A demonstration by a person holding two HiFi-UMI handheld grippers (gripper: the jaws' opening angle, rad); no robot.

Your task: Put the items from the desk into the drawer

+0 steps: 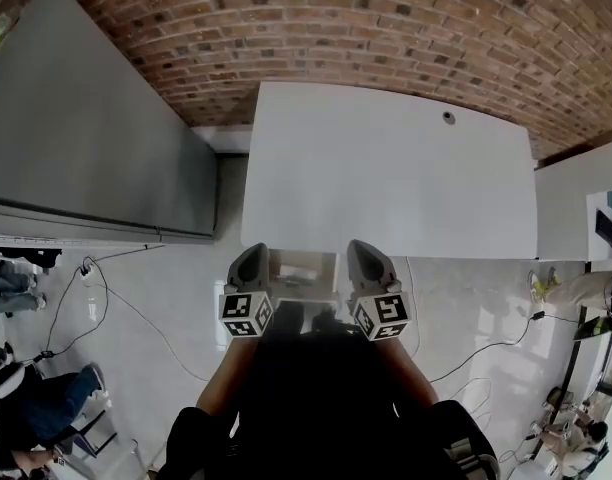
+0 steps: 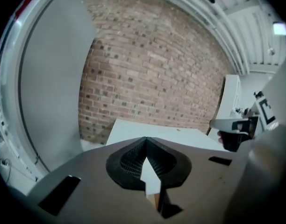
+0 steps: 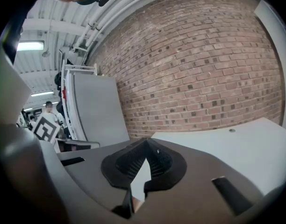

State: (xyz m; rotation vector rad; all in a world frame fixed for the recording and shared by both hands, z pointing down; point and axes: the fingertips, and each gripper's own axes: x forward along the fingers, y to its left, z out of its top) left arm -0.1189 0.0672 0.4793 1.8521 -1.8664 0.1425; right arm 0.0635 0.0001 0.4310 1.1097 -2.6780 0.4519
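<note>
Head view: the person's dark torso fills the bottom centre and hides the hands and most of both tools. Only the grey tips and 2 marker cubes (image 1: 247,314) show.

Left tongs (image 1: 254,252) and right tongs (image 1: 362,247) sit side by side at the near edge of the desk (image 1: 386,168). Between them is a pale box-like opening, apparently the drawer (image 1: 286,259). It is partly covered, and the whitish content is too small to identify.

The desk top is white, smooth and rectangular, with 1 small round grommet (image 1: 448,117) near the far edge. Behind it is a rough red brick wall (image 1: 386,28), and to the left a flat matte grey panel (image 1: 76,138). Thin cables (image 1: 136,308) trail across the glossy pale floor. People at the lower corners are cut off.

Left gripper view: left tongs (image 2: 146,139) are clenched, ribbed black pads meeting at the tip, nothing gripped.

Right gripper view: right tongs (image 3: 145,141) are also clenched and empty, with the desk (image 3: 236,148) beyond.
</note>
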